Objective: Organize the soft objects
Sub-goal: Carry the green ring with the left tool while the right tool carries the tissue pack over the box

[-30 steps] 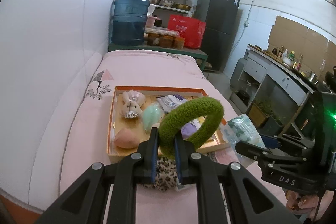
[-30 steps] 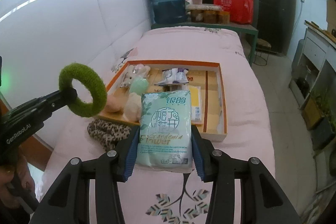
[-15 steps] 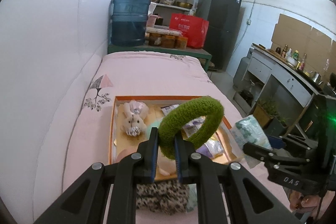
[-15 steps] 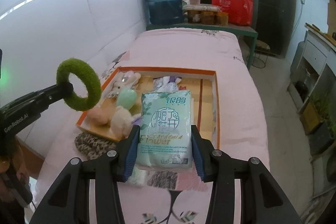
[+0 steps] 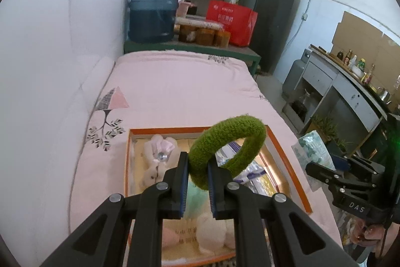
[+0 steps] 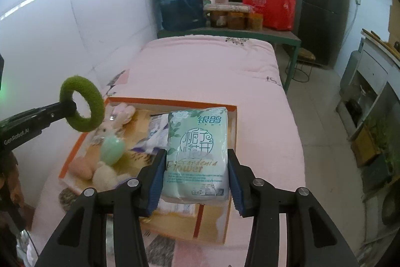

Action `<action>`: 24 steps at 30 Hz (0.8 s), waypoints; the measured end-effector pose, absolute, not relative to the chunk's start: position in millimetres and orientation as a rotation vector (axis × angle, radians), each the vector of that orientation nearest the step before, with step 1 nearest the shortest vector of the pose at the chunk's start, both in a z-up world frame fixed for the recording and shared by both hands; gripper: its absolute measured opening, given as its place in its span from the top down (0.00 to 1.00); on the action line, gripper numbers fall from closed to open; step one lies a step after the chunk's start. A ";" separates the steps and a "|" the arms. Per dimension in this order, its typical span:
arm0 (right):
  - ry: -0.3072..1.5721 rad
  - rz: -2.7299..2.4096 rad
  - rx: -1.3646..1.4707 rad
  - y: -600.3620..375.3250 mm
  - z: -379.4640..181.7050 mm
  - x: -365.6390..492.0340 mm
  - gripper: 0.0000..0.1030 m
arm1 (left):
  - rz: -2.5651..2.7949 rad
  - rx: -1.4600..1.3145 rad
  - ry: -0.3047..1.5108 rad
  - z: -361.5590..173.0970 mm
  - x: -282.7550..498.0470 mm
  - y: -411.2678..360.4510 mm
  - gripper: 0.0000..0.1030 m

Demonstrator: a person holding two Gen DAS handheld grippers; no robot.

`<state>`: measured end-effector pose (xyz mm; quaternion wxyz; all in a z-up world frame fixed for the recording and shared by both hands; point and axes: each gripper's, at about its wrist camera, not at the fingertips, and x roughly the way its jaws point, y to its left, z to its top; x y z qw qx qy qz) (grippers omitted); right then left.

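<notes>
My left gripper [image 5: 197,179] is shut on a fuzzy green ring [image 5: 227,144] and holds it above the orange-rimmed tray [image 5: 287,162]; the ring also shows in the right wrist view [image 6: 83,104]. My right gripper [image 6: 196,174] is shut on a pale green tissue pack [image 6: 197,154], held above the tray's right part [image 6: 232,114]. In the tray lie a plush rabbit [image 5: 157,159], a mint-green soft object [image 6: 112,149], a peach soft object [image 6: 81,167], a cream soft toy [image 6: 105,175] and plastic packets [image 6: 156,134].
The tray sits on a bed with a pink cover [image 5: 180,86] along a white wall. A leopard-print cloth [image 6: 68,197] lies near the tray's front corner. A blue water jug [image 5: 152,11], jars and a red bag [image 5: 232,21] stand beyond the bed.
Both grippers have moved forward over the tray with their loads. The leopard-print cloth has slipped below the left view. Both grips are unchanged.
</notes>
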<state>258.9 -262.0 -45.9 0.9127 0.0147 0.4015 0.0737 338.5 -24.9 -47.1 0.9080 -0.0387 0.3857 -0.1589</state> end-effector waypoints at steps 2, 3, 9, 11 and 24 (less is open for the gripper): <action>0.838 0.150 0.018 -263.3 -49.4 273.0 0.54 | -0.331 -0.084 0.821 -53.0 348.0 -28.1 0.86; 0.845 0.149 0.013 -264.0 -51.6 279.0 0.54 | -0.331 -0.089 0.836 -56.8 354.3 -30.0 0.86; 0.906 0.149 0.007 -264.3 -72.4 316.5 0.54 | -0.314 -0.080 0.904 -79.7 380.8 -39.5 0.86; 0.931 0.154 -0.004 -262.4 -81.3 328.8 0.54 | -0.306 -0.079 0.920 -86.1 387.1 -39.9 0.86; 1.013 0.162 -0.002 -256.3 -114.1 367.3 0.54 | -0.299 -0.072 0.989 -113.6 404.0 -44.5 0.86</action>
